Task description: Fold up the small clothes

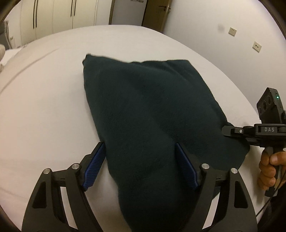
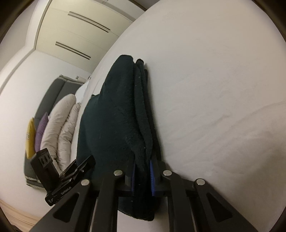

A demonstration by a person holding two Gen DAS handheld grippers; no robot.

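A dark green fleece garment (image 1: 150, 110) lies folded on the white bed (image 1: 44, 92). My left gripper (image 1: 140, 148) is open, its blue pads on either side of the garment's near end, which runs between them. My right gripper (image 1: 227, 131) shows at the right edge of the left wrist view, at the garment's right corner. In the right wrist view my right gripper (image 2: 143, 175) is shut on the layered edge of the garment (image 2: 121, 114), with the cloth pinched between the blue pads (image 2: 152, 176).
White wardrobes (image 1: 53, 16) and a door (image 1: 155, 12) stand beyond the bed. The right wrist view shows pillows (image 2: 59, 125) and a grey headboard (image 2: 51, 92) at the left, and the left gripper's body (image 2: 59, 178) close by.
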